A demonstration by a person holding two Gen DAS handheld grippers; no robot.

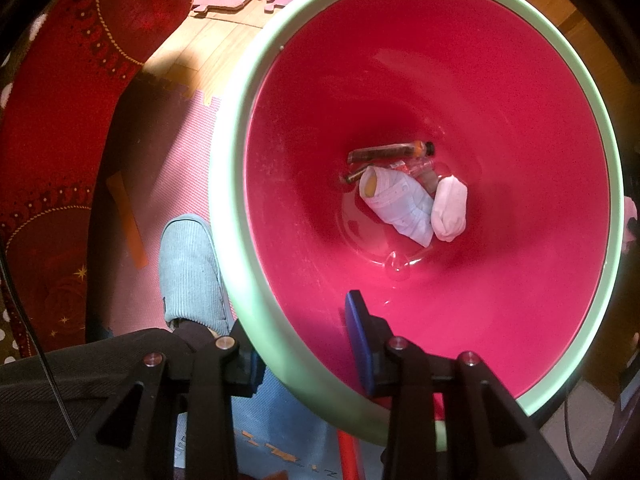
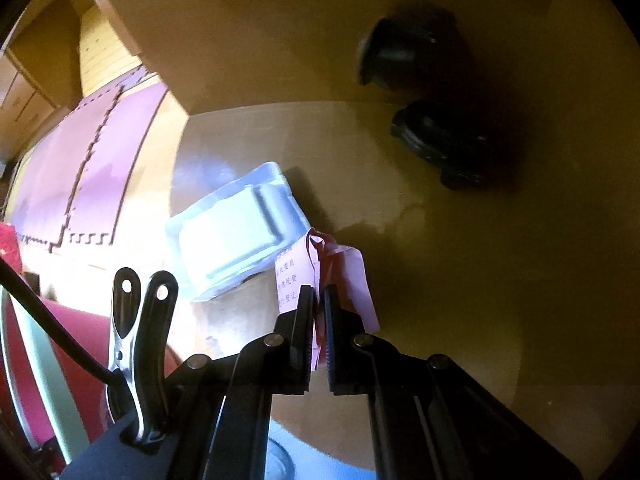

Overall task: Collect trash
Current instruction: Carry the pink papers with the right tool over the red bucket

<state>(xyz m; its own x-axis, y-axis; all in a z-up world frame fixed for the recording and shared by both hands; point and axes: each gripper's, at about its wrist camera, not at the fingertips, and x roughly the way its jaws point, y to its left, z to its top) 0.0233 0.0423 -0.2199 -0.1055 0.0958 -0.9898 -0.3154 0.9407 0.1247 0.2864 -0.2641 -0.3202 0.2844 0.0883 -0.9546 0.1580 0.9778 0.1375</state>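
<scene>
Two dark objects beyond the pinched pink paper; white pack beside.

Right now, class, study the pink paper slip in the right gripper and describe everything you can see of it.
The pink paper slip is thin, crumpled and creased, with a paler panel printed in dark characters. The right gripper has its jaws shut on the slip's lower middle; its top and right edge stick out beyond them. It hangs above the brown tabletop, close to a pale blue plastic container; whether they touch is unclear.
</scene>
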